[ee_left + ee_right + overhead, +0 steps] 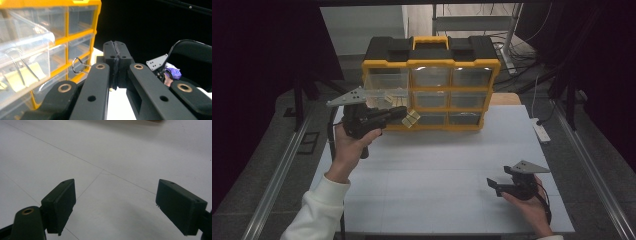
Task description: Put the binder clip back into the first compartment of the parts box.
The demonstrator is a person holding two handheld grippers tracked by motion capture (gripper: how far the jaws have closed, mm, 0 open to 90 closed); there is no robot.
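Starting at the left, I judge the work to be about in the middle: taking one clip out of the drawer cabinet. The top-left drawer is pulled out toward me, and in the left gripper view I see this drawer with other yellowish clips lying inside it.

One binder clip is already outside. It hangs tilted at the tip of my left gripper, in front of the lower row of the cabinet and above the white table, not resting on it. So the picking seems done. What remains, I think, is to carry the clip away, put it down somewhere on the table, and push the drawer back in.

The jaws of the left gripper stand fully together, pad against pad as far as I can see. A wire loop of the clip comes out just beside them on the drawer side. The exact place where the pads pinch the clip is hidden under the jaws, but I take it that they hold it by a thin part.

Far to the right, my right gripper rests low over the table, well apart from the cabinet. Its jaws stand wide, with nothing between them except bare table surface, and they touch nothing.
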